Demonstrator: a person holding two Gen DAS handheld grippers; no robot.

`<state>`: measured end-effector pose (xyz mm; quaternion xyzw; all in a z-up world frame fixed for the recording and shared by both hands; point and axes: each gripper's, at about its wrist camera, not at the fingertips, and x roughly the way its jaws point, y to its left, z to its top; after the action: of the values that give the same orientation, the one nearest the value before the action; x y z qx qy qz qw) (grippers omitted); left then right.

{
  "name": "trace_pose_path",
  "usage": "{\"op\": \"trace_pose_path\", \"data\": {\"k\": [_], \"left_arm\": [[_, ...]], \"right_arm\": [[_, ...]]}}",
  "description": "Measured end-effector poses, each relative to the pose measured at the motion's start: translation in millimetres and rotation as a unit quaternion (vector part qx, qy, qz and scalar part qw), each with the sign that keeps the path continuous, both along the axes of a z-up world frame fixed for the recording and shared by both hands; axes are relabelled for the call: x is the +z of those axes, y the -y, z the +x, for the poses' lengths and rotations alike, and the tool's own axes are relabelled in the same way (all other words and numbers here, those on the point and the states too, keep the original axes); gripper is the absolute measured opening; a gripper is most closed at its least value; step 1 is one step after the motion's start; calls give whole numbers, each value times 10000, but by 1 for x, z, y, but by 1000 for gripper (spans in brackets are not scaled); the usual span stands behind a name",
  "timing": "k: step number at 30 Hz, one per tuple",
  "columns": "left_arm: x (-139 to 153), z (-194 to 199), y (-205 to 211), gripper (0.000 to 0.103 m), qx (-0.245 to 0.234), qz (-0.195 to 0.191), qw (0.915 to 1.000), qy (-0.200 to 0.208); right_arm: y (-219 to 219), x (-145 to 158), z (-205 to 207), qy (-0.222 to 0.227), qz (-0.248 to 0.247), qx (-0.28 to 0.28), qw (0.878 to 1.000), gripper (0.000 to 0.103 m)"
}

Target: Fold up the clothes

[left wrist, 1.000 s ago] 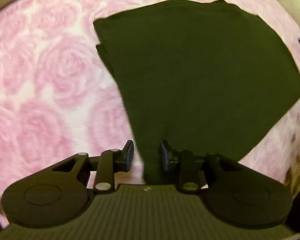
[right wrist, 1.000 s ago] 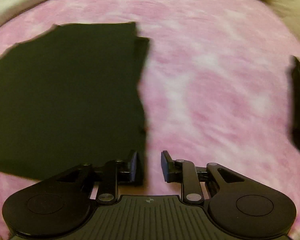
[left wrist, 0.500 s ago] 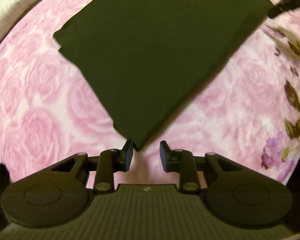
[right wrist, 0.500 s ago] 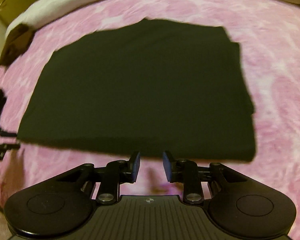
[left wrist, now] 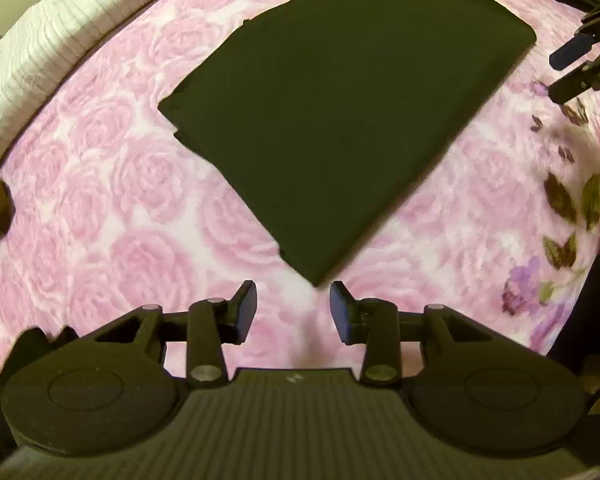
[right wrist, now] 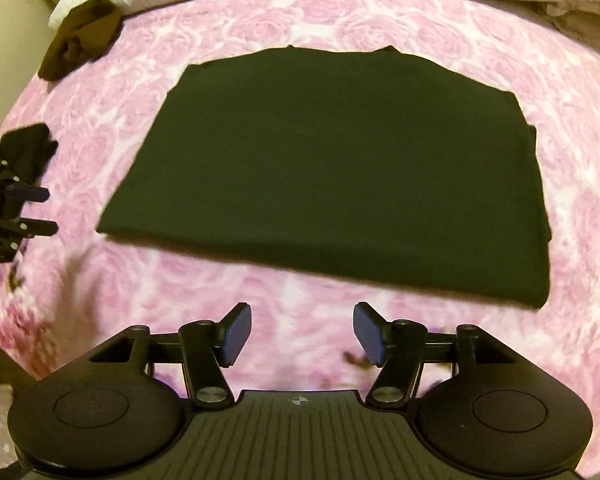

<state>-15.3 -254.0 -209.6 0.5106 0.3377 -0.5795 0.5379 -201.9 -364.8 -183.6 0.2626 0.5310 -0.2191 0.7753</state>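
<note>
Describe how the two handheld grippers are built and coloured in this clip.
Both match: the left gripper and right gripper are black, with a ribbed body plate between two round housings, linkage bars with silver pivot screws, and flat dark blue pads. The right body carries a small crosshair mark; the left's mark is too blurred to read. No cables or sleeves show.

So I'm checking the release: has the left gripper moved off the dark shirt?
Yes. The left gripper, open, has backed off the dark shirt lying on the rose bedspread.
</note>
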Motion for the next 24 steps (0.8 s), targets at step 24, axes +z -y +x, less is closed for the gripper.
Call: {"op": "trace_pose_path", "data": {"k": [24], "left_arm": [[-21, 117, 0, 47, -3224, -613, 9434, 476]], "right_arm": [[-173, -42, 155, -923, -1737, 472, 9793, 61]]}}
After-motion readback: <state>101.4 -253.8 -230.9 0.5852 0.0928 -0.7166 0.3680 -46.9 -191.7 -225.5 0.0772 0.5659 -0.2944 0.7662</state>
